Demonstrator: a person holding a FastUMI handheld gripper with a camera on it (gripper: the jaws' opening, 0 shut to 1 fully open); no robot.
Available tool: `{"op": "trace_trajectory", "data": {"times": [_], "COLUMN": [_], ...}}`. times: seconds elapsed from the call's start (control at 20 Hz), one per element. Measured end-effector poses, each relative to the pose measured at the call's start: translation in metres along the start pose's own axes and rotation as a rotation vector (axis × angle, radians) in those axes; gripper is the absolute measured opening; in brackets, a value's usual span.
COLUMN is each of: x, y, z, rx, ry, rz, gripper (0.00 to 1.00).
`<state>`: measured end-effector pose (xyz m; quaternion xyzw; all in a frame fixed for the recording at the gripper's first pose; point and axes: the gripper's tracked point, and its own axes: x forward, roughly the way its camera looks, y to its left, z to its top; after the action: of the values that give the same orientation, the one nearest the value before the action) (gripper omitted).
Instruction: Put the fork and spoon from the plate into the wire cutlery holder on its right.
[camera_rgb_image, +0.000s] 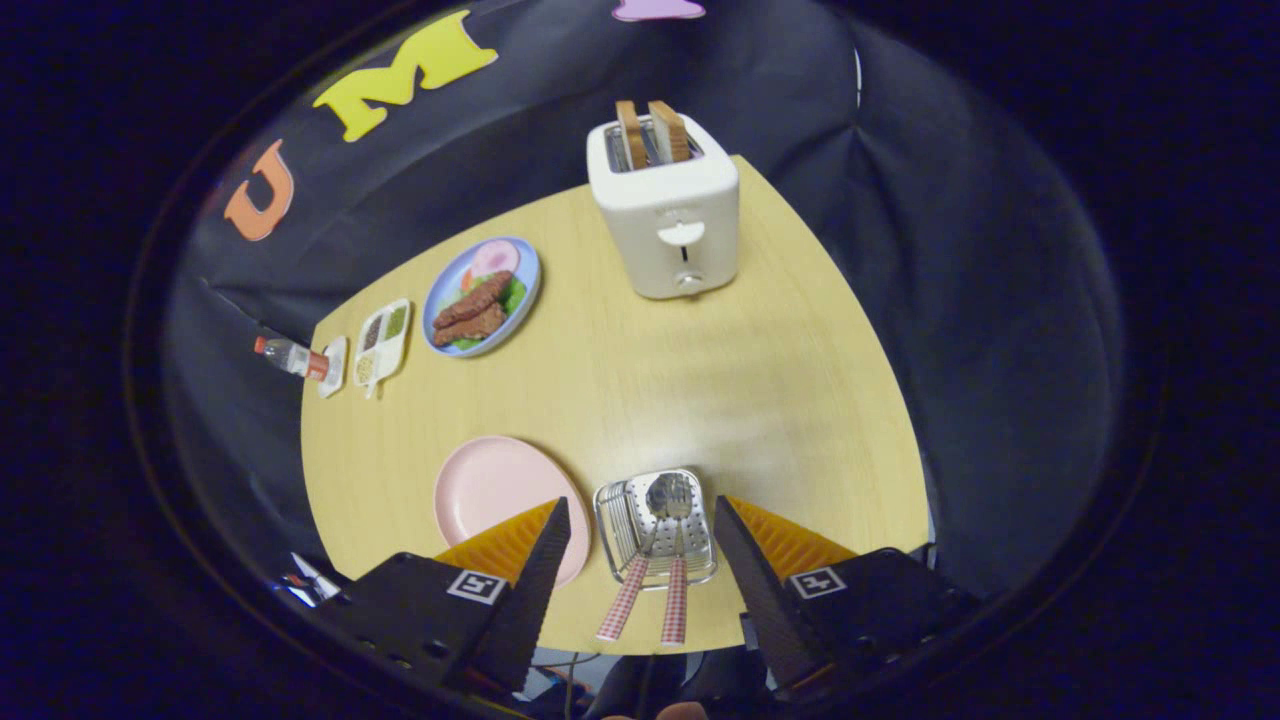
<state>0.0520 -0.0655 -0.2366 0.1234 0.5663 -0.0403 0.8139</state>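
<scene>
The gripper (635, 520) is held wide open and empty above the wire cutlery holder (612, 520), which sits between its fingers. The fork (676, 590) and spoon (628, 590) are laid in it heads-first, checked handles jutting out; the pink plate (490, 490) beside it is bare, so the task is judged complete

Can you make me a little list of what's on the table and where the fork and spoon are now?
table: wooden
pink plate: bare, left of the holder
wire cutlery holder: between the fingers
fork and spoon: both in the holder, checked handles sticking out
gripper: open, holding nothing
toaster: far side, two slices in it
blue plate: food on it
</scene>
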Motion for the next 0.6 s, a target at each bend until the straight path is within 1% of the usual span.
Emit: {"op": "trace_trajectory", "data": {"times": [0.05,0.15,0.25,0.35,0.45,0.6], "x": [-0.007,-0.026,-0.055,-0.089,-0.122,-0.156], "y": [0.011,0.035,0.056,0.071,0.084,0.089], "z": [0.006,0.019,0.029,0.035,0.042,0.046], "rx": [-0.025,-0.086,-0.169,-0.218,-0.216,-0.225], "ry": [-0.054,-0.212,-0.379,-0.535,-0.690,-0.885], "rz": [0.033,0.094,0.111,0.117,0.134,0.142], "gripper": [0.90,0.90,0.90,0.91,0.93,0.93]}}
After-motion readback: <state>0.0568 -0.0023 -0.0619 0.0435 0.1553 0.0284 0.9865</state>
